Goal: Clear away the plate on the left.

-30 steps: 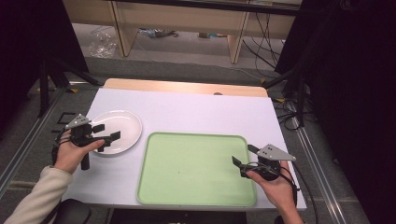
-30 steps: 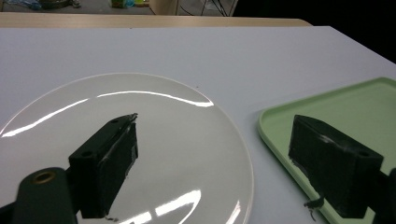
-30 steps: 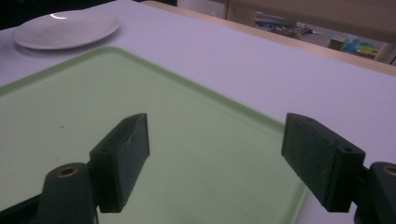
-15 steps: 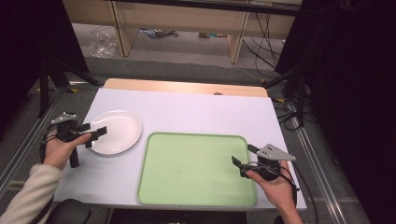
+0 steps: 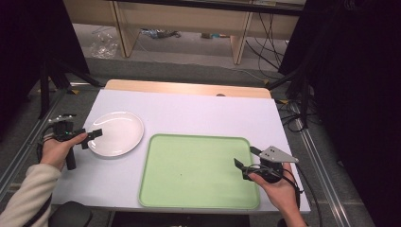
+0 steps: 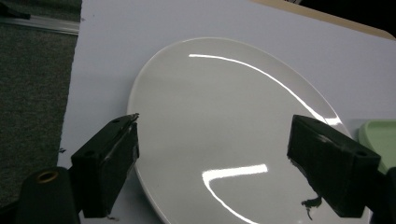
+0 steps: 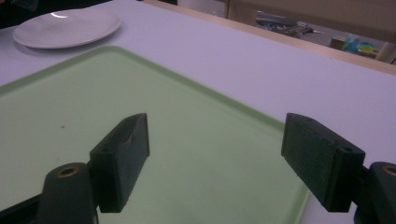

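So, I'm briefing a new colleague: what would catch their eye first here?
Probably the big green tray at the table's near middle, bare. Next, the glossy white plate to its left, with the left hand-held gripper open at its near rim. The right hand-held gripper is open at the tray's right edge.

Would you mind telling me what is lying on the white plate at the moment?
Nothing lies on the white plate; its glossy face shows just light reflections. The left gripper is at its left rim with jaws spread wide. What is beneath the plate is hidden; it rests on the table.
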A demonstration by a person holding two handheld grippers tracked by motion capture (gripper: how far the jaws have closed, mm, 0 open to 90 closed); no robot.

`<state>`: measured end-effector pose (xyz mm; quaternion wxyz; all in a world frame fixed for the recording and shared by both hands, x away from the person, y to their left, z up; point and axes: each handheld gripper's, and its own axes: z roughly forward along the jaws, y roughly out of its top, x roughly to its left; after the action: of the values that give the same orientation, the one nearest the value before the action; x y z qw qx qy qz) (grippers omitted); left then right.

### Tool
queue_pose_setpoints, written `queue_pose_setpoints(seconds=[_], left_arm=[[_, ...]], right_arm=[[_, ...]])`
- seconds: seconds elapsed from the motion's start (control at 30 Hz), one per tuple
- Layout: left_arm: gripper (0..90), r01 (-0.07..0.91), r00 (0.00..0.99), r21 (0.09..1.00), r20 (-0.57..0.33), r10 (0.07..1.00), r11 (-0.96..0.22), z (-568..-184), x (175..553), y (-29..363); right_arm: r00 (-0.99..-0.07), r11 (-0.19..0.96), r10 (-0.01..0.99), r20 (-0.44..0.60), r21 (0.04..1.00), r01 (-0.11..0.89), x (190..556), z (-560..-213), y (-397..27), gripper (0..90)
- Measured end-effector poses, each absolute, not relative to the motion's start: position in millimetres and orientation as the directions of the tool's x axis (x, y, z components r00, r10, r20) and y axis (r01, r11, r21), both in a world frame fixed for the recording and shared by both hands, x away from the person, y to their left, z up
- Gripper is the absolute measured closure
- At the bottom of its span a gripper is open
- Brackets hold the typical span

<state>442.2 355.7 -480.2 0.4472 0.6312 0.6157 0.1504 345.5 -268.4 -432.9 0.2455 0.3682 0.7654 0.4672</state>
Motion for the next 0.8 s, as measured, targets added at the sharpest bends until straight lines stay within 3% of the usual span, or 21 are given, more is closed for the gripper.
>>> queue_pose_setpoints(seconds=[0.53,0.8], left_arm=[[18.6,0.684,0.152,0.706,-0.388,0.909,0.186,-491,447,359],[26.9,0.704,0.121,0.678,-0.411,0.904,0.214,-495,449,362]], right_arm=[[-0.611,0.291,0.791,-0.019,0.891,0.350,344,-432,-268,24.3],[-0.612,0.294,0.791,-0.028,0.893,0.340,345,-433,-268,24.5]])
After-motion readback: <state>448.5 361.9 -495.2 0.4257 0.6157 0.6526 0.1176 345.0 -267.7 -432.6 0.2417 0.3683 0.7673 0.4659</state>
